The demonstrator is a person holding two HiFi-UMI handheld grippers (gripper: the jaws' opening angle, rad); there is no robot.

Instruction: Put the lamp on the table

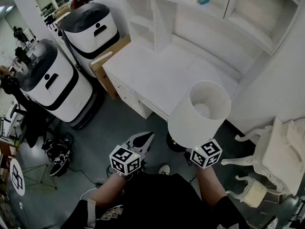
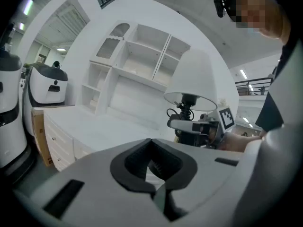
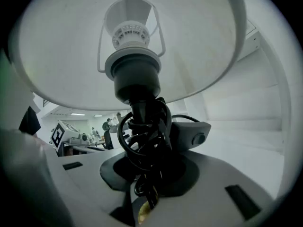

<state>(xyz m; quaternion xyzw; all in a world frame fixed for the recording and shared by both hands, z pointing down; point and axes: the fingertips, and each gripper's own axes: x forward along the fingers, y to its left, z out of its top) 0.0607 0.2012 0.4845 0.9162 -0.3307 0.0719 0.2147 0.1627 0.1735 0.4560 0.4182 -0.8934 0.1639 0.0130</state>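
My left gripper (image 2: 154, 167) is clenched on nothing, low beside my right gripper (image 3: 151, 174), which grasps the lamp (image 1: 200, 113) by its dark stem. The lamp hangs off the floor just short of the table (image 1: 157, 75). Only the right gripper view shows the cord (image 3: 142, 141) coiled round that stem; from the head view the shade (image 1: 190, 123) hides those jaws. A white chair (image 1: 281, 156) crowds my right, and two white machines (image 1: 52, 85) stand well to the left. The tabletop ahead lies bare up to the shelves (image 1: 157, 13) behind it.
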